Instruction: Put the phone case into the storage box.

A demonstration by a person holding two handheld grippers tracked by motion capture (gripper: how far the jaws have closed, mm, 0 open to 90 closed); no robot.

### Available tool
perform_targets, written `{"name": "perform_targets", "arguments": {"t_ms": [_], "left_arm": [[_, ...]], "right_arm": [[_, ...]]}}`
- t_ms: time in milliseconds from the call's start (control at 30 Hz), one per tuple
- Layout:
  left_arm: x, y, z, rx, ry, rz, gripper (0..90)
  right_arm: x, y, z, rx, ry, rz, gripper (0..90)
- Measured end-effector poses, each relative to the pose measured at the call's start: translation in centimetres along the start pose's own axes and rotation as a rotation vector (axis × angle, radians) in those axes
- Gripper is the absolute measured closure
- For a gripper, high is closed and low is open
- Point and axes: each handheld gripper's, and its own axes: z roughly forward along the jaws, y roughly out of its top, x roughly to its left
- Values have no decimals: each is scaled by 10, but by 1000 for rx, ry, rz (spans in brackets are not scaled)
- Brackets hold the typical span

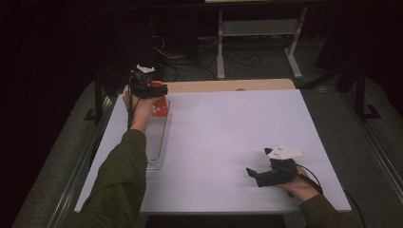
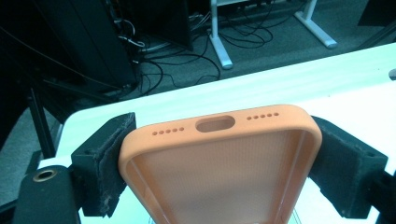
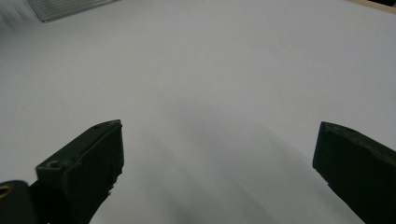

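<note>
Orange phone case (image 2: 219, 158), bearing no legible writing, sat pinched in the left tool (image 2: 219, 154); the right tool (image 3: 217, 163) was spread over the worktop (image 3: 210, 70).

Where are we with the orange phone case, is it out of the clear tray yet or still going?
Done: the left gripper is shut on the orange phone case, jaws pressing both long sides. In hand: it holds the case raised over the far end of the clear tray at the table's left edge. Left: setting the case down somewhere. The right gripper sits open and empty low over the white table, not yet involved.
</note>
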Motion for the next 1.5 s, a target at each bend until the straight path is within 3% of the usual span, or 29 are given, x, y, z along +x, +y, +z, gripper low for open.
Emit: {"name": "perform_targets", "arguments": {"t_ms": [167,300,667,900,1233,1500], "left_arm": [[-1,-4,7,23,9,-9,145],[-3,-5,9,34,13,10,145],[-3,-5,14,18,37,10,137],[-1,-6,16,-1,22,4,131],[3,-5,15,-21,8,-26,46],[8,-3,0,-24,-47,25,0]], "right_arm": [[0,0,0,-2,0,-3,12],[0,0,0,1,-1,-3,12],[0,0,0,-5,-2,-12,12],[0,0,0,-3,1,-11,12],[1,0,1,-3,3,-11,12],[0,0,0,-5,2,-11,11]]}}
